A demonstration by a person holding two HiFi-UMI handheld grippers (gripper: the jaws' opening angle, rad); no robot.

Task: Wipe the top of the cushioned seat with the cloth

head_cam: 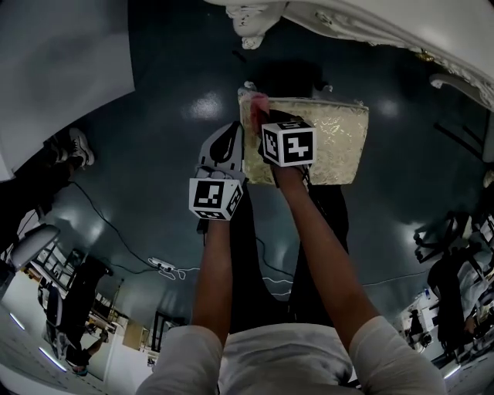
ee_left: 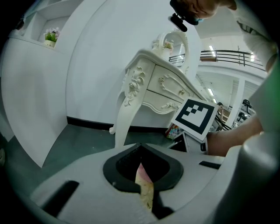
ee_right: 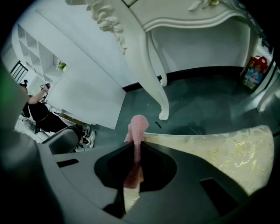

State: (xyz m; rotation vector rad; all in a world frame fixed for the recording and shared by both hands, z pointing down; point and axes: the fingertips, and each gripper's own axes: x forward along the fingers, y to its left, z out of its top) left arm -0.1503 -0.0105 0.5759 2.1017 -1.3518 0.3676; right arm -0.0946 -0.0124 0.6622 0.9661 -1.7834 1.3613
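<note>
Head view: cushioned seat (head_cam: 340, 143) on dark floor (head_cam: 154, 92), near white carved dresser (head_cam: 370, 19). Pink cloth (head_cam: 257, 102) at seat's far left corner, clamped in right hand-held gripper (head_cam: 264, 117). Left hand-held gripper (head_cam: 234, 131) just beside seat's left edge.

Left gripper view: jaws drawn together; thin sliver of cream and pink showing in the slit.

Right gripper view: jaws closed on cloth, which stands up past the tips, over seat's corner.
</note>
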